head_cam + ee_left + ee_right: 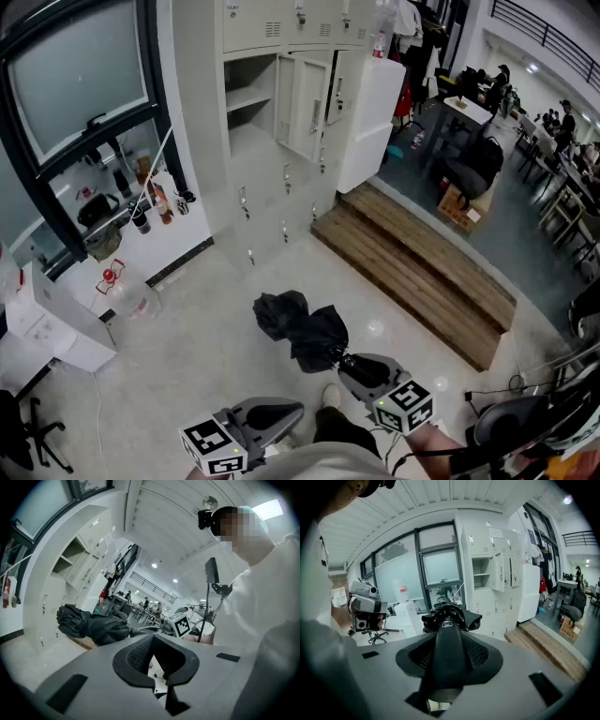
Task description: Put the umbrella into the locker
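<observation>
A black folded umbrella hangs above the floor in front of me, its canopy loose and crumpled. My right gripper is shut on its black handle, which fills the gap between the jaws; the canopy bunches beyond the tips. The umbrella also shows in the left gripper view, held out level. My left gripper is low at the left, apart from the umbrella, its tips together with nothing between them. The white locker bank stands ahead with an open compartment and open doors.
A wooden step platform lies right of the lockers. At the left are a white cabinet, a clear water jug and a window ledge with bottles. Desks, chairs and people fill the far right.
</observation>
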Demonstrator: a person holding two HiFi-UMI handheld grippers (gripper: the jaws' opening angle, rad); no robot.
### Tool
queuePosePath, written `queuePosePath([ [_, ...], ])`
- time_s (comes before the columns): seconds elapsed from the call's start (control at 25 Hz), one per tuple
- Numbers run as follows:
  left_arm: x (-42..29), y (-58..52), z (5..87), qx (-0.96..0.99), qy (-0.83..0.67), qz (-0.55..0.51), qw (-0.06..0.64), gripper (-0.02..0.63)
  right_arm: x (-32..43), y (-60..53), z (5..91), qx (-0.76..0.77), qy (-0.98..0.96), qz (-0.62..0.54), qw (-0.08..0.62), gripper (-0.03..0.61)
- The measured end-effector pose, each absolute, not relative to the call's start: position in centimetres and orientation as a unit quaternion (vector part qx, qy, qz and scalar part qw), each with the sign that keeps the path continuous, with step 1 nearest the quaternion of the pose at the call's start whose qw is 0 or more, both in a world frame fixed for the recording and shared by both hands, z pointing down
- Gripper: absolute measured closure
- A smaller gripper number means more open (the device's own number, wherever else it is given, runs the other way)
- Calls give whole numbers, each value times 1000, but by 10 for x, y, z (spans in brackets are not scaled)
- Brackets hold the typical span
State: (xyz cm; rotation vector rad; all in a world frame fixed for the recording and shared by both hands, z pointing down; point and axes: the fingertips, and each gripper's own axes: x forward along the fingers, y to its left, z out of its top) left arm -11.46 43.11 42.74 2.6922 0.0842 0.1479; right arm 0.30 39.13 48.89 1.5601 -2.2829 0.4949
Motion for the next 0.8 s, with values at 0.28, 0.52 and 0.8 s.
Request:
queuePosePath([
  [0.28,-79,407,432,973,38,60,220,604,46,362,488,565,-788,191,152,428],
  [0.52,-23,363,427,975,45,74,205,603,102,298,481,568,-790,179,142,428],
  [0.8,48,307,415,974,37,81,207,604,164,210,456,560,-804,146,133,428],
])
